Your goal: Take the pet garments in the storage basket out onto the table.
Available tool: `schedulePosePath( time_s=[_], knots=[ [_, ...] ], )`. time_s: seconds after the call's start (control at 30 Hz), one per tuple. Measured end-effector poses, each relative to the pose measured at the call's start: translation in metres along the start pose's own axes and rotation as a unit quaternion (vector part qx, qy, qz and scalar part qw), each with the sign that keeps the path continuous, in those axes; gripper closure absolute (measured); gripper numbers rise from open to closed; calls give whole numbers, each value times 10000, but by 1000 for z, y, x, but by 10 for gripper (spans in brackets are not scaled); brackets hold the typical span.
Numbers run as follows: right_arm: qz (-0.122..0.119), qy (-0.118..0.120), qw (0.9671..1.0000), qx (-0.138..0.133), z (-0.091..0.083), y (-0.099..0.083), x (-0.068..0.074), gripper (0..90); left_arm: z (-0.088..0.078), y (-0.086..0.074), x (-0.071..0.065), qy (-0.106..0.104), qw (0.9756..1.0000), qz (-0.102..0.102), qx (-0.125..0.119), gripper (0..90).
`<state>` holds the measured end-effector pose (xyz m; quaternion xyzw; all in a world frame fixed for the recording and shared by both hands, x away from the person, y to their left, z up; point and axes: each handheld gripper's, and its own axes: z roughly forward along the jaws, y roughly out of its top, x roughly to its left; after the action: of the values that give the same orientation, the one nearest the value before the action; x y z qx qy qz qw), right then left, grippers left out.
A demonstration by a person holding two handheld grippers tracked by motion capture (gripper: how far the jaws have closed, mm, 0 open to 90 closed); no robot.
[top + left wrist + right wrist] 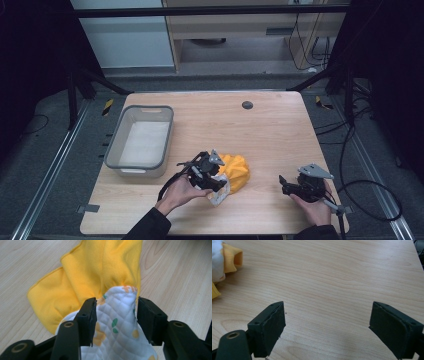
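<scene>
Left gripper point(214, 181) sits low over the yellow garment point(236, 171), near the front middle of the wooden table point(270, 130), just right of the grey bin point(141, 141). From the left gripper view, its jaws stand partly spread with the garment's white quilted lining point(117, 325) bulging up between them; the left pad looks to brush the cloth, the right one stands a touch clear, so no pinch. Right gripper point(286, 186) rests at the table's front right, well apart from the garment, jaws spread wide over bare wood, touching nothing.
</scene>
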<state>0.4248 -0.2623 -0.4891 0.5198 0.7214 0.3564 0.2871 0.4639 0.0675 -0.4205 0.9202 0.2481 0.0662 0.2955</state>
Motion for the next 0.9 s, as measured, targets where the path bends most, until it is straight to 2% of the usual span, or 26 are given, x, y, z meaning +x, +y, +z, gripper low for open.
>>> schedulePosePath(
  time_s=[0.2,0.43,0.6,0.77,0.9],
  knots=[
    [-8,-6,10000,1,0,0,0,130,-9,-4,1,57,9999,13,-161,382],
    [-5,-14,10000,-3,0,0,0,130,-21,-12,3,153,9989,-74,-430,285],
    [-20,-21,10000,-2,0,0,0,130,-31,-20,5,248,9973,-161,-669,257],
    [-11,-23,10000,-3,0,0,0,129,-41,-32,7,411,9947,-256,-912,241],
    [-19,-22,10000,-9,0,0,0,128,-47,-42,9,461,9937,-327,-970,229]
  ],
)
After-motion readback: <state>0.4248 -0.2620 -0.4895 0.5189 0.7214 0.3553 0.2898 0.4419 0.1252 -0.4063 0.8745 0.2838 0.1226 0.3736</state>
